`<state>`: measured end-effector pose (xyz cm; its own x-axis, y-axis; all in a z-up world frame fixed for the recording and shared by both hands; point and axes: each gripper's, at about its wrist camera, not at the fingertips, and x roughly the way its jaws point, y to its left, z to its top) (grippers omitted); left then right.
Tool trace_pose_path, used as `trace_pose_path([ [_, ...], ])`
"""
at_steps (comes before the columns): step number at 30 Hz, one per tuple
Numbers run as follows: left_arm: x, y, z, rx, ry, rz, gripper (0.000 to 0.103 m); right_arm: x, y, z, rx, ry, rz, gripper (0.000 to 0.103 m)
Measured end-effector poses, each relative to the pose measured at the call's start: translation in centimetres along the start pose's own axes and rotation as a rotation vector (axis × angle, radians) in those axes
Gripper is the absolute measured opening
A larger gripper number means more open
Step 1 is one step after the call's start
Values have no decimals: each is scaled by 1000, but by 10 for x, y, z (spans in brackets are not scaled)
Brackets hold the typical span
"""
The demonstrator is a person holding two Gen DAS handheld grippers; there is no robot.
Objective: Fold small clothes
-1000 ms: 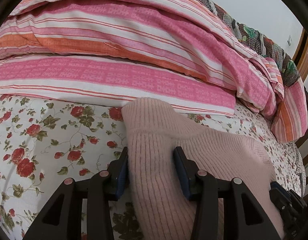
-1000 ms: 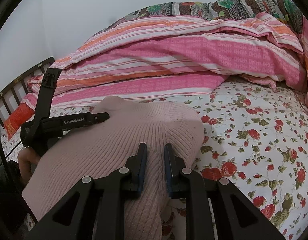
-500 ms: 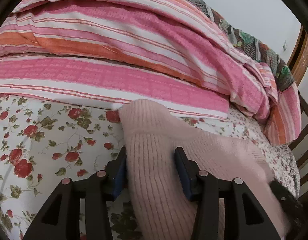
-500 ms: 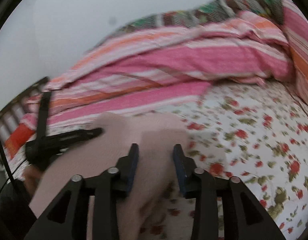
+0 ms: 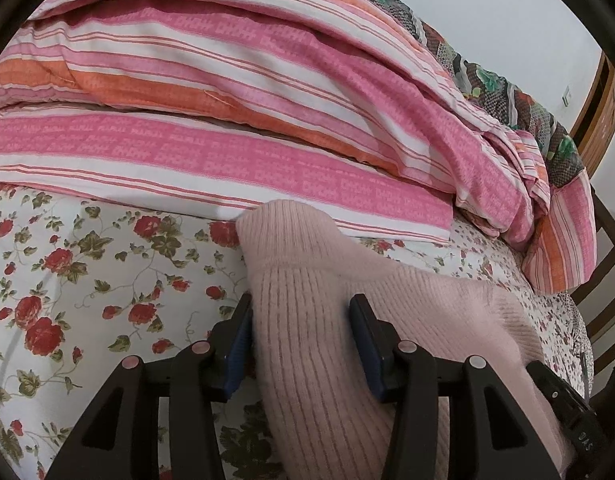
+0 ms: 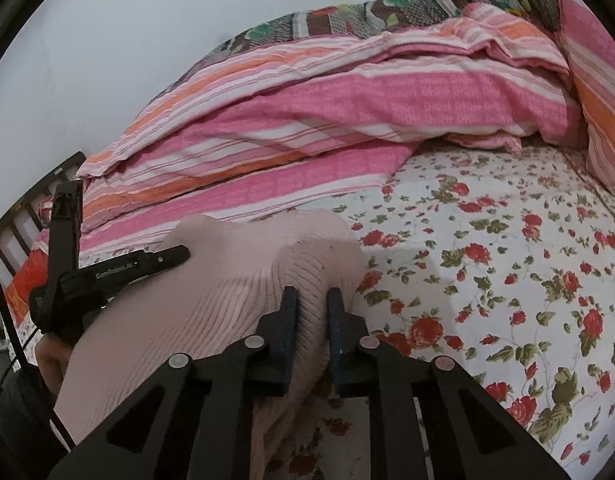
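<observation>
A pale pink ribbed knit garment [image 5: 319,332] lies on the floral bedsheet [image 5: 67,280], with one rounded end reaching the striped quilt. My left gripper [image 5: 301,336] has its jaws spread wide on either side of a thick ridge of the knit. My right gripper [image 6: 312,324] is shut on a fold at the garment's [image 6: 211,292] other edge. The left gripper's body [image 6: 91,276] shows at the left of the right wrist view, resting on the knit.
A pink, orange and white striped quilt [image 5: 267,100] is heaped along the back of the bed. A patchwork blanket [image 6: 387,12] lies behind it against the wall. A wooden bed frame [image 5: 599,92] stands at the right. Bare floral sheet [image 6: 507,260] stretches to the right.
My right gripper opened briefly half a second ago and has shut again on the knit fold. My left gripper has stayed spread around the garment, shifting slightly.
</observation>
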<state>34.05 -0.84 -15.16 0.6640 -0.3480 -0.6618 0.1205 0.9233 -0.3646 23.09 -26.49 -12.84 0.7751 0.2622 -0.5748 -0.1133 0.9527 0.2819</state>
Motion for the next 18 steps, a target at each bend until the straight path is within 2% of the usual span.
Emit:
trace_pose_path([
  [18,6,2,0,-18,18,8,51,6,-4,1,24,30,-34,12],
])
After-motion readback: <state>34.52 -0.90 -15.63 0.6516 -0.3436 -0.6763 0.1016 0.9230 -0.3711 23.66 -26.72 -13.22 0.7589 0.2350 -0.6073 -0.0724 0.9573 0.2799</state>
